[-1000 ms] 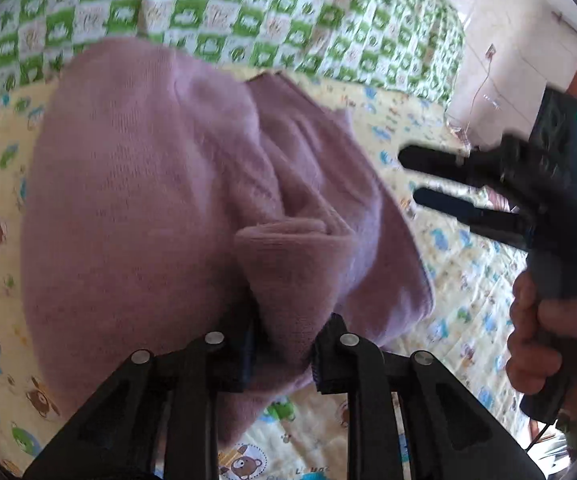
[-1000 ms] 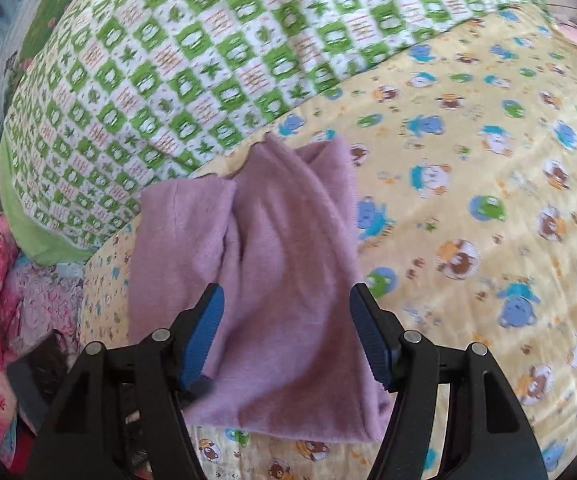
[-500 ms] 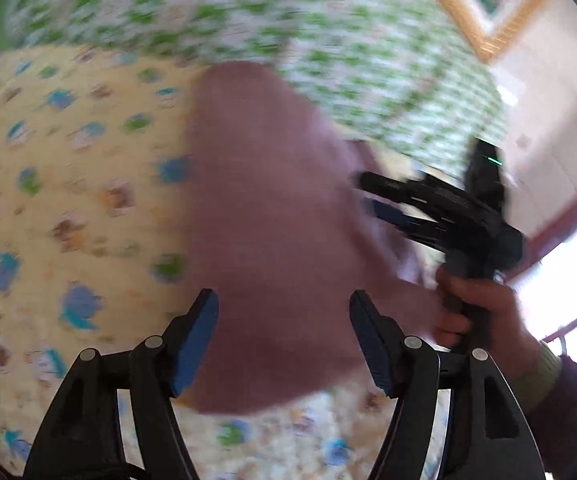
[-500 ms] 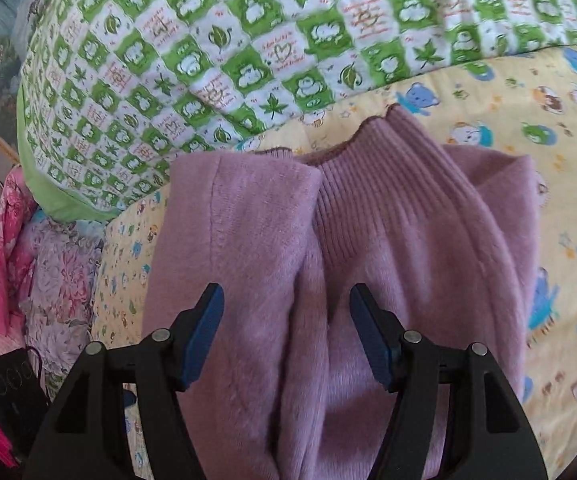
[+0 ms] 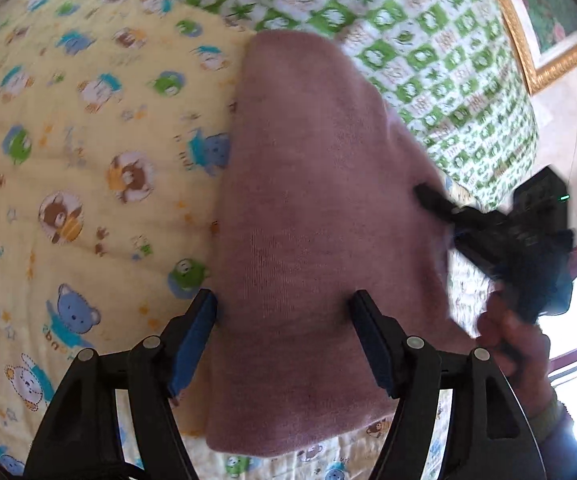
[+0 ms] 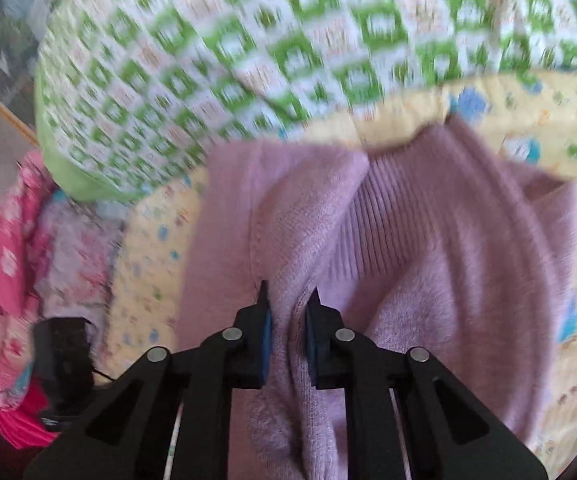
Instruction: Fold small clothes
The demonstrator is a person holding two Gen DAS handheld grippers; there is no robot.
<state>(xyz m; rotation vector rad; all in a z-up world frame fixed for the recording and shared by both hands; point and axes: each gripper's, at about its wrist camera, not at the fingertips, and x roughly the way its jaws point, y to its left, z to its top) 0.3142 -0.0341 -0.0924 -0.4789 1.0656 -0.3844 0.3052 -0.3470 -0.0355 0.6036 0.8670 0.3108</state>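
Note:
A mauve knitted sweater (image 5: 312,200) lies folded on the yellow cartoon-print bed sheet (image 5: 80,168). My left gripper (image 5: 284,316) is open and empty, its fingers spread over the sweater's near edge. My right gripper (image 6: 288,304) is shut on a raised fold of the sweater (image 6: 428,248) beside its ribbed band. The right gripper also shows in the left wrist view (image 5: 440,204), at the sweater's right edge, held by a hand.
A green-and-white checked quilt (image 5: 428,48) lies behind the sweater. A pile of pink floral clothes (image 6: 12,264) sits at the left in the right wrist view, with a black device (image 6: 64,356) near it. A gold picture frame (image 5: 528,40) hangs on the far wall.
My left gripper let go of the sweater fold, opened and drew back over its near edge. My right gripper moved in onto the sweater and closed on a fold.

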